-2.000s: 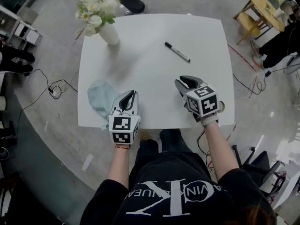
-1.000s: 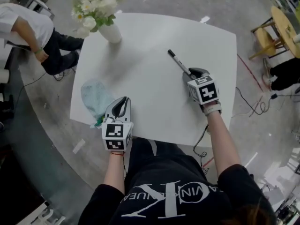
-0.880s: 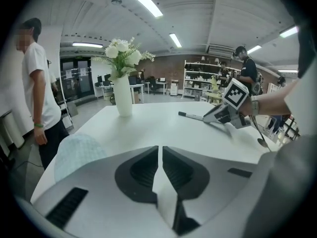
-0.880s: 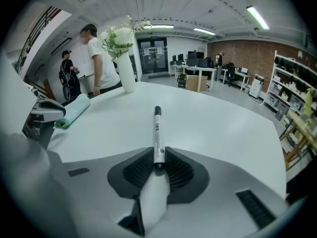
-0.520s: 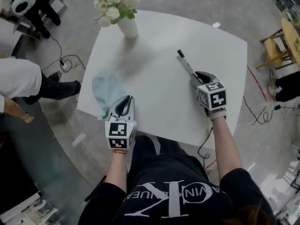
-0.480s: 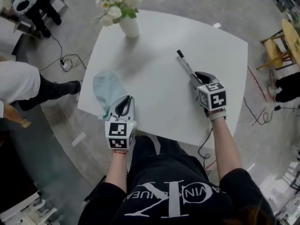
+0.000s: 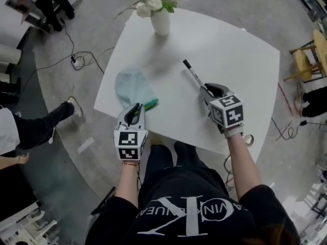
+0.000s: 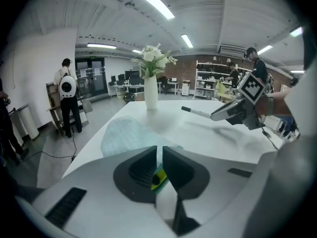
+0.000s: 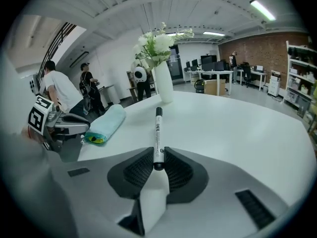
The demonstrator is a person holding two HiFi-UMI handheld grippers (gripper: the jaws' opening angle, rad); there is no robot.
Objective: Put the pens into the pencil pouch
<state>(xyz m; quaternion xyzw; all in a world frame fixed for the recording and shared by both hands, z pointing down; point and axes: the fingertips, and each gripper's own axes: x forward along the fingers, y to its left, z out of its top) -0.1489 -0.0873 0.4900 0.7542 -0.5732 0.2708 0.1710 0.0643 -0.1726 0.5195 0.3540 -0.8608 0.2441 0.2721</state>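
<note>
The right gripper (image 9: 158,163) has its fingers (image 9: 181,173) clenched on the rear end of a white marker pen with a black cap (image 9: 158,130). The pen juts forward from them, seemingly just off the white table (image 7: 230,50), well apart from the pouch. The left gripper (image 8: 159,155) has its fingers (image 8: 138,168) pinched nearly together, apparently on the yellow-green mouth edge of the pale blue soft fabric pencil pouch (image 7: 132,86), which lies flat near the table's front left edge. A white vase of flowers (image 7: 162,20) stands at the far edge. By my reading the task is at an early stage: the pen is picked up and the pouch held. Carrying the pen across and sliding it in remain. No other pen shows.
</note>
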